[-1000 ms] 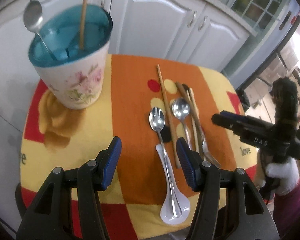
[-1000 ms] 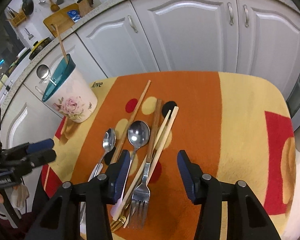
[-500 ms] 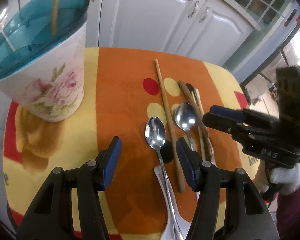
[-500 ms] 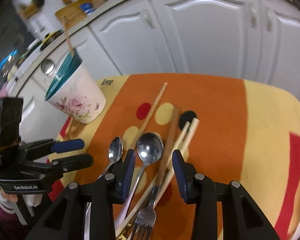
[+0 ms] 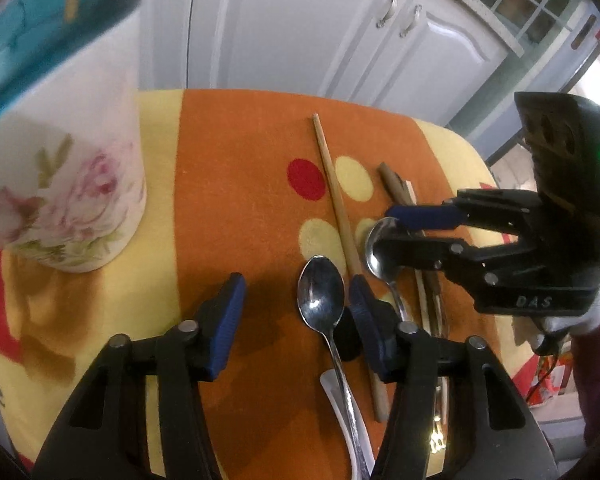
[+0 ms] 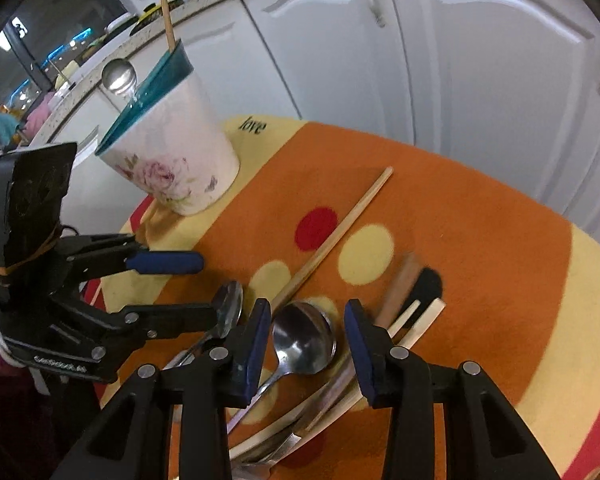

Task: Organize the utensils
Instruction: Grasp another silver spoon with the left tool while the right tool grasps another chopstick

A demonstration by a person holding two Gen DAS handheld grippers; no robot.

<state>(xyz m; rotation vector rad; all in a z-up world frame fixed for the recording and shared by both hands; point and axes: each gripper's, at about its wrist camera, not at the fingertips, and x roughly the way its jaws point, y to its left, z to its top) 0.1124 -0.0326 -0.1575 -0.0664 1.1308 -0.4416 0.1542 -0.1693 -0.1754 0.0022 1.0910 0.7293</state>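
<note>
Several utensils lie on an orange and yellow cloth (image 5: 240, 184). My left gripper (image 5: 296, 300) hovers low over a small steel spoon (image 5: 321, 298), whose bowl lies between its fingers, close to the right pad. Its jaws are closing and neither pad presses on the spoon. My right gripper (image 6: 306, 320) straddles the bowl of a larger steel spoon (image 6: 304, 338). Its jaws are closing too, with the pads just clear of the bowl. A floral cup (image 6: 172, 160) with a teal inside stands upright at the far left, holding a spoon (image 6: 118, 74) and a chopstick (image 6: 166, 8).
A long wooden chopstick (image 5: 340, 216) lies between the two spoons. A brown handle (image 6: 400, 288), pale chopsticks (image 6: 424, 320) and a fork sit in a pile under my right gripper. A white ceramic spoon (image 5: 332, 392) lies near the front edge. White cabinet doors (image 6: 480, 60) stand behind the table.
Both grippers moved forward and down toward the spoons and their jaws narrowed. The right gripper rolled and now frames the larger spoon's bowl. The cup slid toward the left edge of the left wrist view.
</note>
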